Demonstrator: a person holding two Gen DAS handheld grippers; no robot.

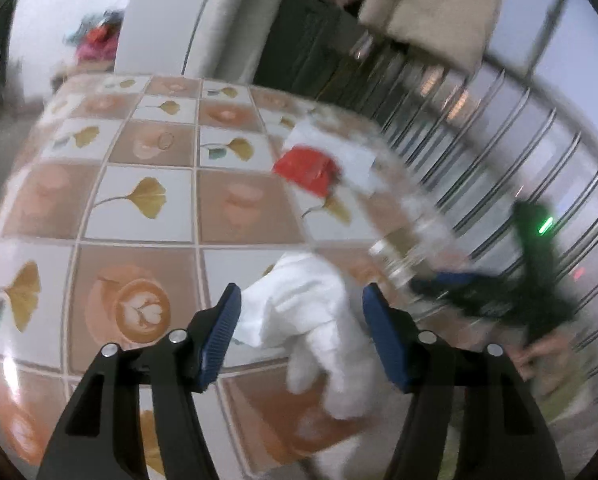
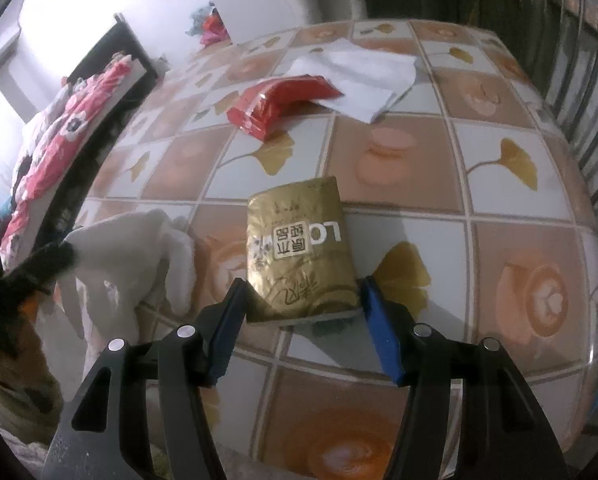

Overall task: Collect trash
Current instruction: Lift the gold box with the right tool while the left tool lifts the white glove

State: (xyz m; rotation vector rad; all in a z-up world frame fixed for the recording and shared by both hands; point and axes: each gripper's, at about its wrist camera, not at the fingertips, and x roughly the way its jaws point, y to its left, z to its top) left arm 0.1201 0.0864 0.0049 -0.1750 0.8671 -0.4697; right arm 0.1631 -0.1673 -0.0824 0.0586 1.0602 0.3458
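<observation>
Right tongs [image 2: 301, 310] stand spread wide just above the desk [image 2: 511, 184], its blue pads on either side of the near end of a gold foil packet [image 2: 299, 248]; whether the pads touch the packet cannot be told, and it lies flat on the tiled cloth; left tongs [image 1: 301, 336] are likewise wide apart, holding nothing, with a crumpled white tissue [image 1: 311, 308] lying between and just beyond the pads at the desk's near edge; farther back on the desk a red wrapper [image 2: 283, 104] rests partly on top of a flat white paper sheet [image 2: 363, 76]; in the left wrist view the same red wrapper [image 1: 305, 170] sits on the white sheet [image 1: 351, 152], though that side is blurred; metal railings [image 1: 499, 140] run beside the desk; a bed with a floral quilt [image 2: 59, 132] stands off to the left.
</observation>
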